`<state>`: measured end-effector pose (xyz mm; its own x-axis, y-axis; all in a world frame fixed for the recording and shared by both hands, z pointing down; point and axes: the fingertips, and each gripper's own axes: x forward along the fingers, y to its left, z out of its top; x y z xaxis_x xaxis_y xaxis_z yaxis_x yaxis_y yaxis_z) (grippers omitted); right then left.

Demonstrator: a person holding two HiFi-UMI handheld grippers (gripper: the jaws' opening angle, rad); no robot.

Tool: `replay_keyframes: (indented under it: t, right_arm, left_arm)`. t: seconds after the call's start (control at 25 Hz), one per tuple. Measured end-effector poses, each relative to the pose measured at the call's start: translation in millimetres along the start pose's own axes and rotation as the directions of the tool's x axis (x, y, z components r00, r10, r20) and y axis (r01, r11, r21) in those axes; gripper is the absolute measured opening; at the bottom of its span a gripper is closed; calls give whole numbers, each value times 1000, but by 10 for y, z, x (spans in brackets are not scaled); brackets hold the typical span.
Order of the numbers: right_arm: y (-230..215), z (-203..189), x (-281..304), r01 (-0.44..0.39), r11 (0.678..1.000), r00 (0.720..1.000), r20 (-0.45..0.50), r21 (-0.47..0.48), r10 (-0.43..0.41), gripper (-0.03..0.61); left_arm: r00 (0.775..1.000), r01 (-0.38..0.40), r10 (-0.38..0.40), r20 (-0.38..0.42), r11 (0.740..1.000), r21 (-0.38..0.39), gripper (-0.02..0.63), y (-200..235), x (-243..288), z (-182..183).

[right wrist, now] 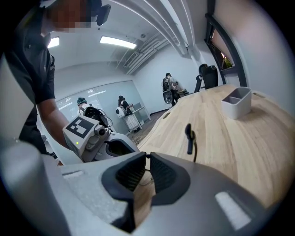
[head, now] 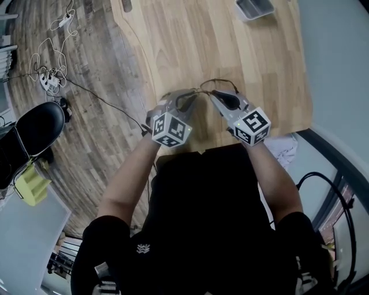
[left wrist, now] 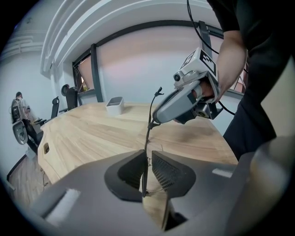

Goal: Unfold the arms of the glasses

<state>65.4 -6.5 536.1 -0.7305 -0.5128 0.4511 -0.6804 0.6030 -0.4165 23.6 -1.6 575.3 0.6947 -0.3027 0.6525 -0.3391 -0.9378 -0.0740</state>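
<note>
Thin dark wire-framed glasses hang above the wooden table near its front edge, between my two grippers. My right gripper is shut on part of the frame; one temple tip sticks up beyond its jaws. In the left gripper view a slim glasses arm runs up from between my left gripper's pads to the right gripper's tip. The left jaws stand slightly apart, with a gap beside the arm. The lenses are mostly hidden by the grippers.
A small grey two-compartment box stands at the table's far end. The front edge lies right under my grippers. A black chair and cables are on the floor to the left. People stand far back.
</note>
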Motion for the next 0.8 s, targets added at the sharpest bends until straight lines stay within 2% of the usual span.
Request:
replay_keyframes:
  t: [0.52,0.8]
  right_arm:
    - [258,116,-1,-14,998,1000,1,-66,15,29]
    - [347,137,-34,-10,996,1000,-5,-91,9,28]
  left_arm:
    - [995,-90,93,43,995,-46,87,76,-470,101]
    - [991,-130,133,32,988,-84,87,12,-686,28]
